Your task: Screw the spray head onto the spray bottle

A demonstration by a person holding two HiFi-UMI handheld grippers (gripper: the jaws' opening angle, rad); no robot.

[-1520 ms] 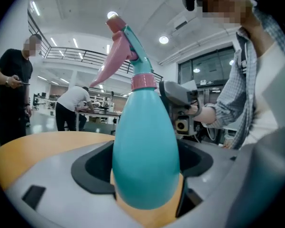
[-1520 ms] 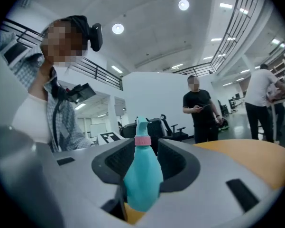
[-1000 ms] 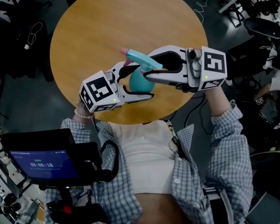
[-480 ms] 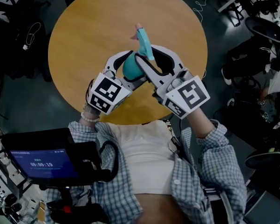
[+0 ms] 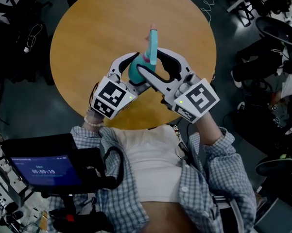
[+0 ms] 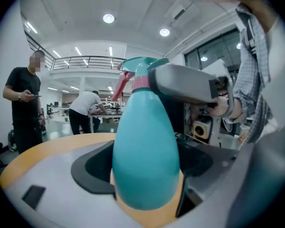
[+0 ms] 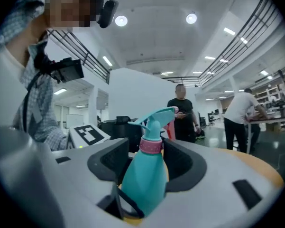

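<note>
Broadly, the round wooden worktop (image 5: 87,38) fills the upper part of the head view, and a person in a checked shirt (image 5: 233,178) stands at its 6 o'clock edge. A small dark-blue screen (image 5: 46,171) sits at 8 o'clock of that view, off the worktop.

From 7 o'clock the left tongs (image 5: 134,68) reach in, and from 4 o'clock the right tongs (image 5: 149,61). They meet just toward 6 o'clock from the worktop's middle. The left tongs are clenched on the rounded teal body of the spray bottle (image 5: 135,74), which fills the space between their jaws in the left gripper view. The right tongs have just been opening and stand released. Their jaws lie either side of the bottle's neck, and the right gripper view shows a sliver of space at one side.

On the neck sits the spray head (image 5: 152,40), its nozzle pointing to 12 o'clock in the head view. Below it a pink collar (image 7: 151,146) rings the neck, level with the right tongs' pads. A pink trigger (image 6: 121,84) hangs under the nozzle. Whether the bottle's base touches the worktop I cannot tell.
</note>
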